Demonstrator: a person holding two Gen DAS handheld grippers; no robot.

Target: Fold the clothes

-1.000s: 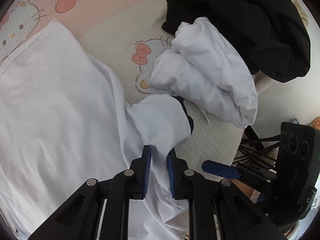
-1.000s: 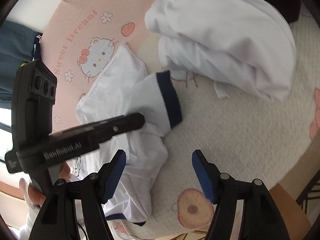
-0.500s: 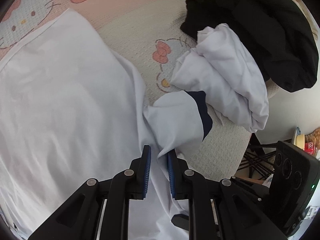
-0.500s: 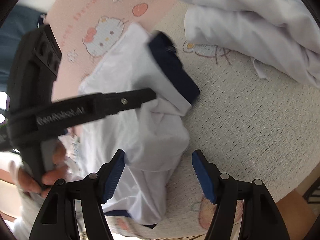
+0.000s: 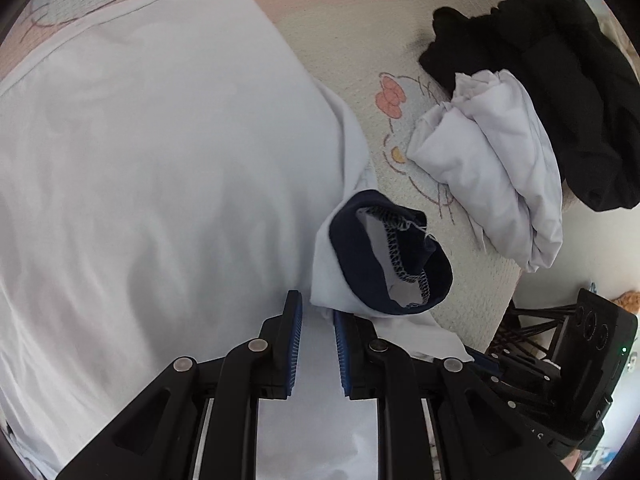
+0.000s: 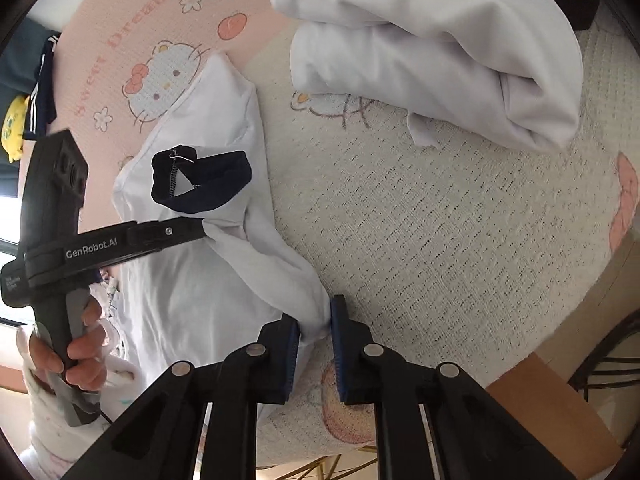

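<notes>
Right wrist view shows the right gripper [image 6: 314,330] with its jaws just closed on a bunched fold of the white cotton T-shirt with navy-trimmed sleeves [image 6: 208,292], pads pressing the cloth from both sides. The shirt lies on the cream and pink cartoon-cat blanket [image 6: 440,240], body spread flat, one sleeve lifted. The left gripper [image 5: 316,344] is nearly together too, clamped on the cloth just below the navy sleeve cuff [image 5: 396,256], which stands up off the blanket and gapes open (you can see the stitching inside). My guess: two pinch points along the same side, so that sleeve and edge can be carried over the body as one fold. The crumpled white garment [image 5: 492,184] and the black garment pile [image 5: 552,92] sit well apart at the blanket's far side, probably waiting their turn.
</notes>
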